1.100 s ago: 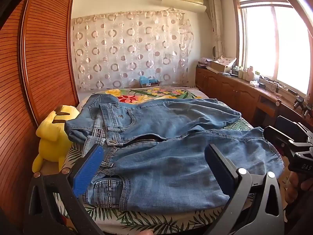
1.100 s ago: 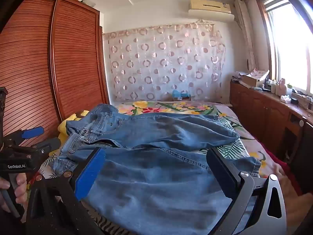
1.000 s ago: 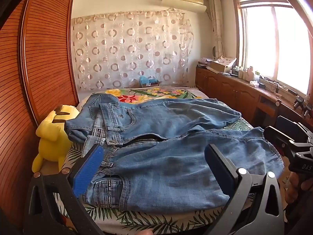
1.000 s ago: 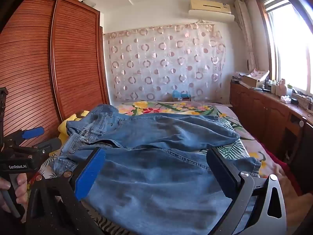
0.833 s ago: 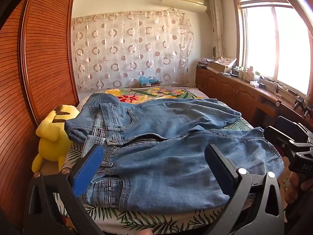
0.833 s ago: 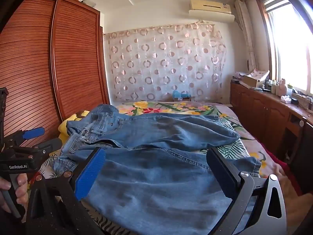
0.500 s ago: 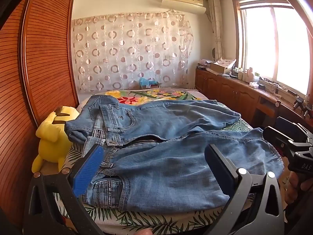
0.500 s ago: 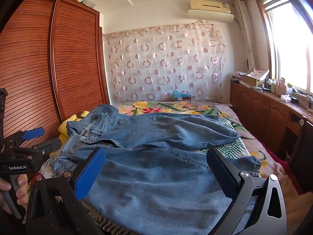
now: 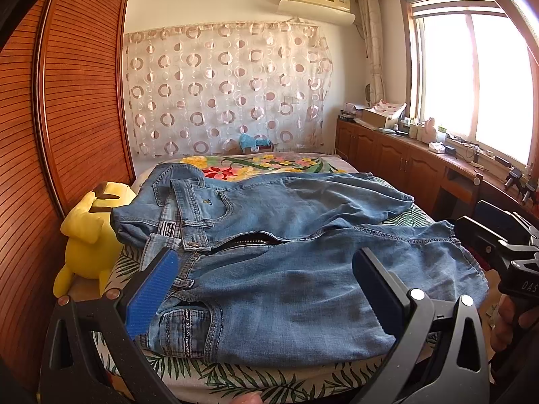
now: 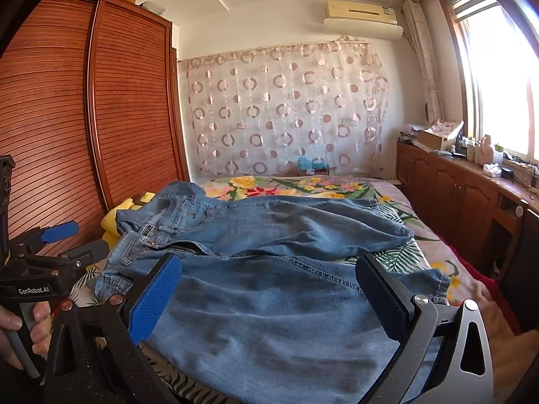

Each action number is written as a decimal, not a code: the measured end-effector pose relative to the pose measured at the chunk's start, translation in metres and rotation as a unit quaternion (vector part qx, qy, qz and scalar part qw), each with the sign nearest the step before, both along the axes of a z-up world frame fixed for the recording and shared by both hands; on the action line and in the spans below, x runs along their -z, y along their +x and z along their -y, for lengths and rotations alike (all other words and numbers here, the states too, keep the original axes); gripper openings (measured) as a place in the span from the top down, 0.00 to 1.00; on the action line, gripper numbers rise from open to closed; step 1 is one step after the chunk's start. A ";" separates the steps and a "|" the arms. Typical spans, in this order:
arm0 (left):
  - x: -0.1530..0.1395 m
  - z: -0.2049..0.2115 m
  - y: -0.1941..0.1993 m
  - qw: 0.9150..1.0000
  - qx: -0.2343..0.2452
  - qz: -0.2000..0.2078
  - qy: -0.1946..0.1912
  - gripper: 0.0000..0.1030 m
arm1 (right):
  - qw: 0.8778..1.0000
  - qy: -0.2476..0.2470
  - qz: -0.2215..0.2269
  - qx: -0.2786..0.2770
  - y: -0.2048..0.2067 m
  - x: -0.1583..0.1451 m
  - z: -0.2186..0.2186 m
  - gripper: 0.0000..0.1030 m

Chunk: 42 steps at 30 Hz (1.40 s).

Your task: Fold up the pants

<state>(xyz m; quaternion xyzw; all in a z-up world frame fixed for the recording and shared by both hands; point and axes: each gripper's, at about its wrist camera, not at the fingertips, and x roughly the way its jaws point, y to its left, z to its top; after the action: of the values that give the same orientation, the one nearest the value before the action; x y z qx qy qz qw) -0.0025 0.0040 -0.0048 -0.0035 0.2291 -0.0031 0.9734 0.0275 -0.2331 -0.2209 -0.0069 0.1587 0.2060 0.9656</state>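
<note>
Blue jeans [image 9: 276,256] lie spread across the bed, waistband to the left, both legs running right. They also fill the right wrist view [image 10: 269,269]. My left gripper [image 9: 266,289] is open and empty, hovering over the near leg close to the waistband. My right gripper [image 10: 269,299] is open and empty above the near leg further right. Each gripper shows at the edge of the other's view: the right one [image 9: 505,252] and the left one [image 10: 57,249].
A yellow plush toy [image 9: 91,232] sits at the bed's left side against the wooden wardrobe [image 9: 67,101]. The floral bedspread [image 9: 256,165] extends toward the curtain. Wooden cabinets [image 9: 404,165] line the right wall under the window.
Both views have tilted very slightly; the jeans and grippers stay as they were.
</note>
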 end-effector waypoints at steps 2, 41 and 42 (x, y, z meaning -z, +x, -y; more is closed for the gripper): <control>0.001 0.000 0.000 1.000 0.000 0.000 0.000 0.00 | 1.000 0.001 0.000 -0.001 0.000 0.000 0.000 0.00; -0.010 0.001 -0.005 1.000 0.000 0.005 -0.001 0.00 | 1.000 0.000 0.004 -0.001 -0.003 0.001 0.000 0.00; -0.012 0.002 -0.006 1.000 0.000 0.005 -0.001 0.00 | 1.000 0.000 0.005 -0.001 -0.003 0.001 0.000 0.00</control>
<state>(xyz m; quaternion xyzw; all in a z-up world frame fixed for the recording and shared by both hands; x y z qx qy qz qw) -0.0080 0.0022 0.0073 -0.0047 0.2238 -0.0028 0.9746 0.0247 -0.2329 -0.2218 -0.0079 0.1543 0.2067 0.9661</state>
